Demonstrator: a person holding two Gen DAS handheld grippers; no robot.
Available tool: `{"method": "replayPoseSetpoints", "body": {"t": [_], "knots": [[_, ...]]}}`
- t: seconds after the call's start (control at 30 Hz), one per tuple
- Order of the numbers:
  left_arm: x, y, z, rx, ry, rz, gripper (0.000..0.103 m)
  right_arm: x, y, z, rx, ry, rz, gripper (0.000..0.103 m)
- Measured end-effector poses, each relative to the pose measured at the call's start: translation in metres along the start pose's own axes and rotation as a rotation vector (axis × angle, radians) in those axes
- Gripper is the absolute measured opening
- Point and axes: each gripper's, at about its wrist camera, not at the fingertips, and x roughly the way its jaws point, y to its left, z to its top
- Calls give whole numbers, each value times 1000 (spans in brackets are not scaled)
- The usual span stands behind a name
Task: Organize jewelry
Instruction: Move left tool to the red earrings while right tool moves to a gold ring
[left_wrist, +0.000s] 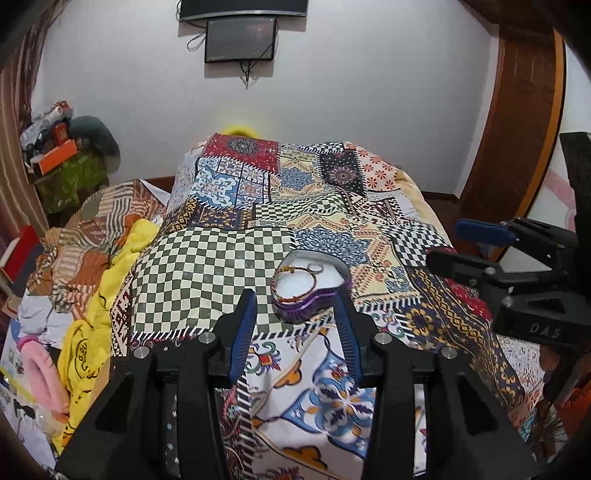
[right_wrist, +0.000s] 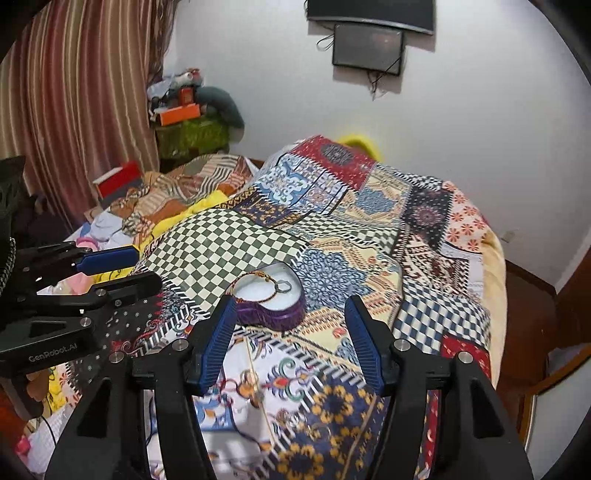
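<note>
My left gripper (left_wrist: 297, 295) is partly open, holding nothing, just short of the purple jewelry box (left_wrist: 308, 291). My right gripper (right_wrist: 290, 306) also gapes empty.

"GenRobot.AI" on left tool (right_wrist: 114, 267) body; "DAS" on right tool (left_wrist: 476, 245) body

The left gripper (left_wrist: 295, 314) is pointing forward and downward, its two blue-padded fingers (left_wrist: 242, 332) standing apart with nothing between them. The right gripper (right_wrist: 291, 317) is tilting down the same way, its fingers (right_wrist: 364, 343) spread somewhat wider and also gripping nothing. The two grippers are hanging side by side, each one showing at the edge of the other's view, with neither touching anything.
</note>
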Motion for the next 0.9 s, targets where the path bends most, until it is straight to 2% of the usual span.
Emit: {"method": "replayPoseSetpoints", "body": {"t": [0.2, 0.43, 0.73, 0.9], "knots": [[-9, -18, -10, 10, 3, -25, 42, -21, -13, -19, 46, -32, -25, 57], [8, -29, -24, -8, 64, -44, 43, -26, -27, -46, 49, -17, -80, 57], [35, -35, -60, -10, 165, -60, 43, 11, -30, -95, 82, 117, -28, 57], [40, -39, -73, 12, 191, -75, 43, 24, -30, -112, 86, 175, 0, 57]]}}
